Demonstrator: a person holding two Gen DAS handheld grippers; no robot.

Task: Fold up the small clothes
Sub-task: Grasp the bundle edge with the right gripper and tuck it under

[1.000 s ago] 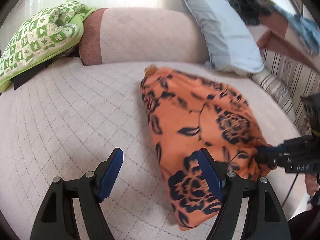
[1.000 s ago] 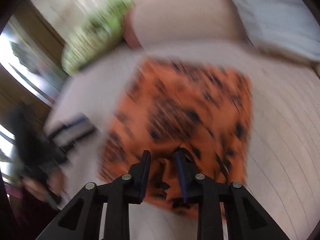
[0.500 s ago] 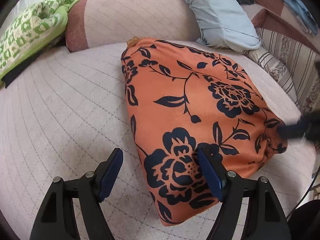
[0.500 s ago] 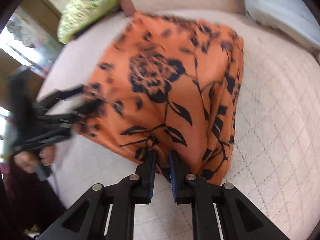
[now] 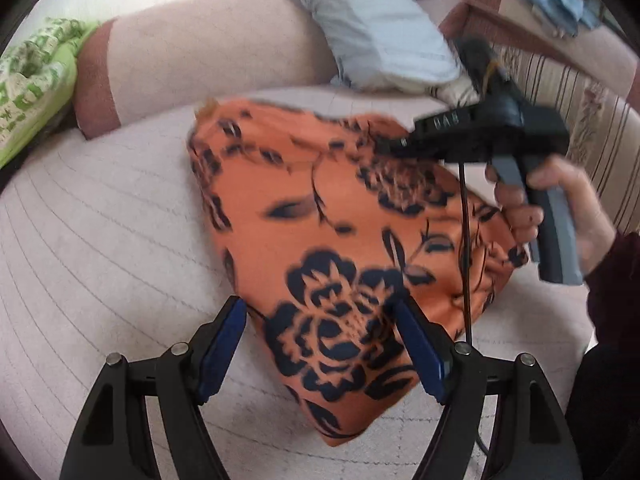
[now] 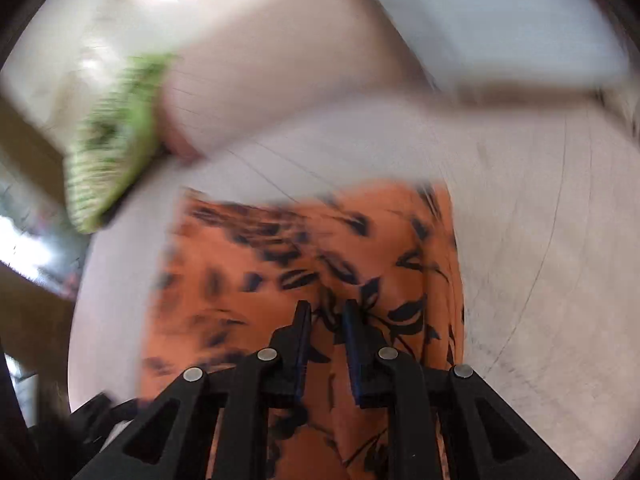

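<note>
An orange cloth with dark blue flowers (image 5: 320, 208) lies on the pale quilted mattress (image 5: 100, 240). My left gripper (image 5: 320, 336) stands open and low over the cloth's near corner, which lies between its blue pads without being pinched. My right gripper (image 6: 327, 320) is nearly shut, with a pinch of the orange cloth (image 6: 248, 264) between its pads. In the left wrist view the right gripper (image 5: 384, 146) hovers over the cloth's far right part, held by a hand (image 5: 560, 196). The right wrist view is blurred by motion.
A pink bolster (image 5: 200, 52) runs along the back, with a green patterned pillow (image 5: 28, 92) to its left and a pale blue pillow (image 5: 372, 28) to its right. A striped cushion (image 5: 560, 92) lies at the far right. A cable hangs from the right gripper across the cloth.
The right gripper has swung from the cloth's near right edge up and over it toward the far side, with fabric in its jaws. The left gripper has barely shifted and stays wide.
</note>
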